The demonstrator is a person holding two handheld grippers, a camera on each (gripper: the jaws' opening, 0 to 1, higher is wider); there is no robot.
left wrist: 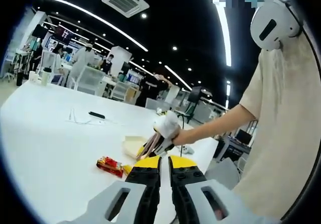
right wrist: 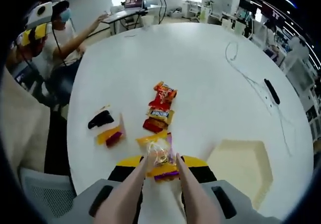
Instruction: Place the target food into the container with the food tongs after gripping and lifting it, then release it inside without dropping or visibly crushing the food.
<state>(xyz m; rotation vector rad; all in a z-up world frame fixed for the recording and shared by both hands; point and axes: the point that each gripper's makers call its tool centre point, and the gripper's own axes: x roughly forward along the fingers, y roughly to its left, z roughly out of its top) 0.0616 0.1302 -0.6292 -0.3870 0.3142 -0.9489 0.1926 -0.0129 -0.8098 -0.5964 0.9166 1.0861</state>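
Though unreadable, snack packet (right wrist: 161, 156) in tongs (right wrist: 161, 184)

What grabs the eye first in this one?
In the right gripper view, pale tongs pinch a clear snack bag above the white table, with a cream container to their right. A row of bright wrapped snacks lies just beyond.

White round table (right wrist: 200, 73) with snack packets (right wrist: 161, 106), pale container (right wrist: 241, 166), black cable (right wrist: 251, 83).
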